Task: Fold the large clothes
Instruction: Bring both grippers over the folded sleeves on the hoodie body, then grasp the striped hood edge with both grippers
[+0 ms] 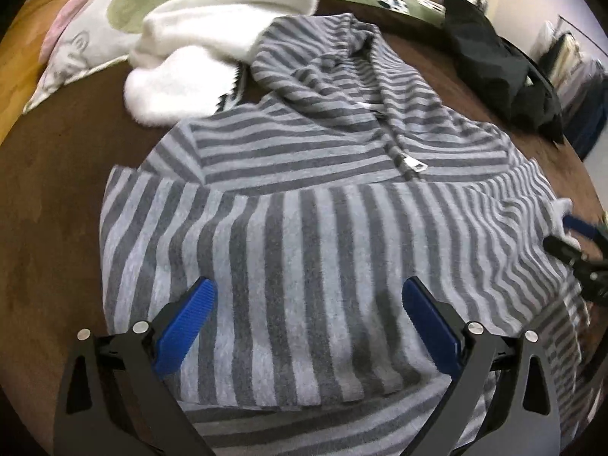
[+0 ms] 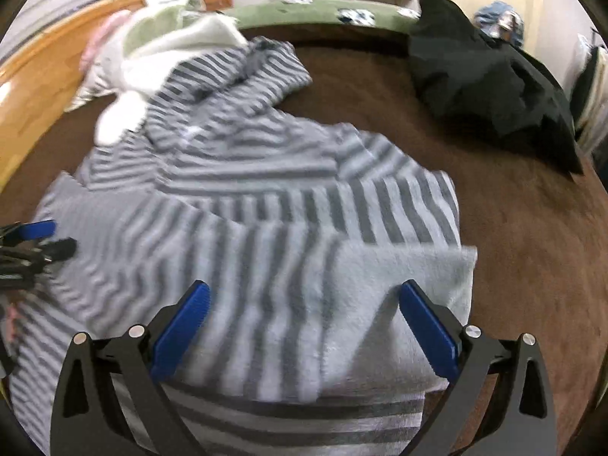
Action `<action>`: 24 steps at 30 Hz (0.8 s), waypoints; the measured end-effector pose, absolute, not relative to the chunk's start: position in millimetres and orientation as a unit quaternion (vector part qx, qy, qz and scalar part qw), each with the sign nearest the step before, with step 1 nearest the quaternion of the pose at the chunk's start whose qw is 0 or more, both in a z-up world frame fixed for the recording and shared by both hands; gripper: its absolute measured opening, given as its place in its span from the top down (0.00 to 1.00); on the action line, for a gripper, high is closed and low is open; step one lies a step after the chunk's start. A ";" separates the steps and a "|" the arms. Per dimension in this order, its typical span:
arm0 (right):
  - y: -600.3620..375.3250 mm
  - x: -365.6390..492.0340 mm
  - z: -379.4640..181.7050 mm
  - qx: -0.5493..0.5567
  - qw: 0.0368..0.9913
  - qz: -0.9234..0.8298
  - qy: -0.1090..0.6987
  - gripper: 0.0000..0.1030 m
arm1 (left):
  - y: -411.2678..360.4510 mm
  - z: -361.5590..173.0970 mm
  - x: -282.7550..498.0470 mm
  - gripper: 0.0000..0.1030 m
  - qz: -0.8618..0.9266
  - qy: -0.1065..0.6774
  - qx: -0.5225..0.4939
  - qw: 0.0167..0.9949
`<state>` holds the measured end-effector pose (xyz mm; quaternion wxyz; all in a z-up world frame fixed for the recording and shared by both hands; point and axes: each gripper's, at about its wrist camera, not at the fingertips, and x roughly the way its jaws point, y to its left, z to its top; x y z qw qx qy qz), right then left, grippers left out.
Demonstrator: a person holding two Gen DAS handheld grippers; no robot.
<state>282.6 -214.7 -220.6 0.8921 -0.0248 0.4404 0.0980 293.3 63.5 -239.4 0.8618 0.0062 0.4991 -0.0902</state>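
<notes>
- Now we see the striped hoodie (image 1: 304,197) spread out on the brown bed cover (image 1: 57,174), with its hood end far from us and its bottom end close to us.
- We think it lies flat like this so it is easy to fold.
- The part of the hoodie near us is already laid over the zipper (image 1: 412,165) side, so its stripes run the other way. We guess one fold is done and more are left.
- In the right wrist view, a plain grey bit (image 2: 410,266) shows at the right edge of the hoodie. It looks like the inside of the cloth turned up.
- Our left gripper (image 1: 307,323) is spread wide over the near part of the hoodie. It grips nothing. We cannot tell if its blue pads (image 1: 186,326) touch the cloth or just hang above it.
- Our right gripper (image 2: 304,323) is spread wide too, over the near right part of the hoodie. It holds nothing as well.
- We think both are let go so the fold can rest before the next grab.
- A white fluffy garment (image 1: 212,38) touches the hoodie by the hood.
- A black jacket (image 2: 490,83) lies well apart from the hoodie, past its right side.
</notes>
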 end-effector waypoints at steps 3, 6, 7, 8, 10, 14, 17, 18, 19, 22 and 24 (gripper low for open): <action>-209.9 294.1 -200.6 -0.025 0.896 0.118 0.427 0.04 | 62.6 -225.7 300.1 0.06 -0.096 0.498 0.002 0.862; -204.5 319.9 -182.6 -0.025 0.900 0.135 0.413 0.04 | 64.8 -211.1 315.3 0.06 -0.092 0.492 -0.007 0.866; -202.4 326.1 -178.1 -0.024 0.901 0.140 0.410 0.04 | 65.1 -206.0 323.9 0.06 -0.089 0.488 -0.006 0.868; -200.6 333.9 -174.4 -0.023 0.902 0.146 0.406 0.04 | 65.0 -201.8 331.5 0.06 -0.091 0.485 -0.007 0.870; -199.1 354.1 -168.1 -0.015 0.901 0.172 0.398 0.04 | 65.1 -192.8 351.1 0.06 -0.101 0.481 -0.015 0.871; -195.8 393.0 -163.0 -0.022 0.899 0.199 0.389 0.04 | 57.5 -180.5 393.0 0.06 -0.114 0.477 -0.014 0.872; -196.2 424.5 -162.8 -0.015 0.896 0.214 0.388 0.04 | 52.1 -178.3 428.6 0.06 -0.142 0.480 -0.026 0.865; -196.6 438.5 -164.5 -0.008 0.894 0.220 0.391 0.04 | 51.1 -179.0 439.4 0.06 -0.140 0.483 -0.030 0.864; -196.5 447.1 -166.1 -0.005 0.892 0.223 0.392 0.04 | 51.2 -179.4 454.7 0.06 -0.142 0.481 -0.039 0.864; -198.0 478.2 -172.2 -0.002 0.891 0.229 0.392 0.04 | 53.3 -179.2 483.5 0.06 -0.151 0.472 -0.059 0.866; -202.5 500.1 -179.0 0.015 0.888 0.243 0.390 0.04 | 54.3 -179.0 500.9 0.06 -0.154 0.463 -0.054 0.871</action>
